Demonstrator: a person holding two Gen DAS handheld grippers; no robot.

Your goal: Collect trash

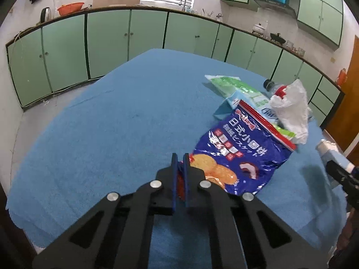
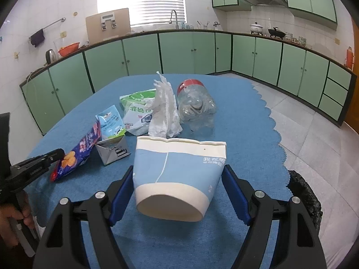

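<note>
Crinkled blue snack bag, glossy foil printed with round biscuits, is pinched at its lower corner between the near-closed blue pads of the left gripper, the rest of it trailing ahead and to the right of the fingers over the blue cloth. The right gripper has its fingers set wide against the two sides of a flattened paper cup, pale blue with cream bands, base toward the camera, held above the cloth. Ahead of those fingers: crumpled white tissue standing up in folds; just right of it a crushed clear plastic bottle with a red cap, on its side; left of the tissue a green-and-white pouch lying flat, and nearer, a small folded milk carton beside the snack bag. The cloth is a nubby towelling with a scalloped edge, draped over the table. Off its right edge, on the pale tiled floor, sits a black bin bag. Mint-green cabinets with dark trim ring the room under a slatted bright window.
</note>
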